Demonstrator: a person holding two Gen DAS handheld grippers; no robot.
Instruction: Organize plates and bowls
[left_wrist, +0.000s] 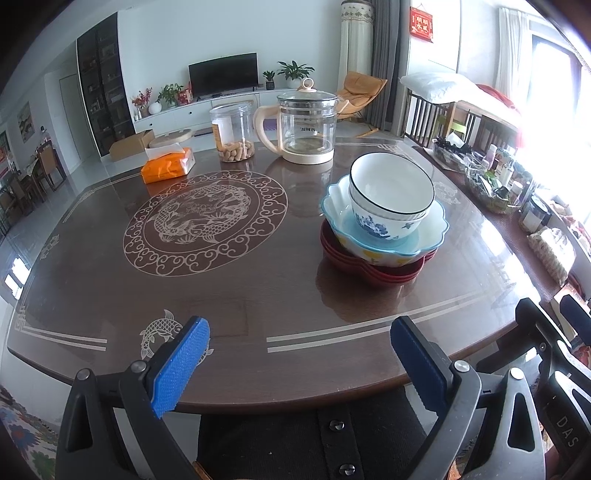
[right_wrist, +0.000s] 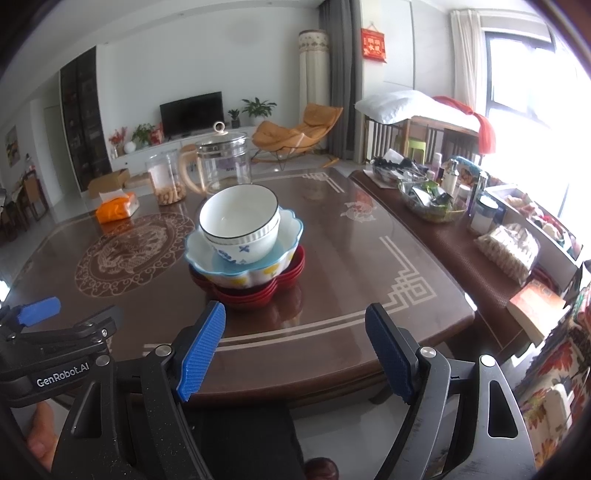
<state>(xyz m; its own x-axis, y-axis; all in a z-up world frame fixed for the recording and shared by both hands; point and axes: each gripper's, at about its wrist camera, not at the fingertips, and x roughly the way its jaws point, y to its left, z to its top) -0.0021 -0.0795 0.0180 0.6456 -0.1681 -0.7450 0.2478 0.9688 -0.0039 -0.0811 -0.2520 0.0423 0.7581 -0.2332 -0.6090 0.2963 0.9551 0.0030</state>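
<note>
A stack stands on the brown table (left_wrist: 258, 295): white bowls with blue flowers (left_wrist: 391, 195) nested in a light blue scalloped bowl (left_wrist: 432, 229), on red plates (left_wrist: 373, 269). The same stack shows in the right wrist view: white bowls (right_wrist: 240, 225), blue bowl (right_wrist: 291, 229), red plates (right_wrist: 255, 293). My left gripper (left_wrist: 299, 354) is open and empty at the table's near edge, short of the stack. My right gripper (right_wrist: 295, 339) is open and empty, also at the near edge in front of the stack.
A glass kettle (left_wrist: 306, 125), a jar of peanuts (left_wrist: 232, 133) and an orange tissue pack (left_wrist: 168, 166) stand at the table's far side. A side bench with bottles and baskets (right_wrist: 443, 192) runs along the right. The table (right_wrist: 369, 266) has a carved round pattern left of the stack.
</note>
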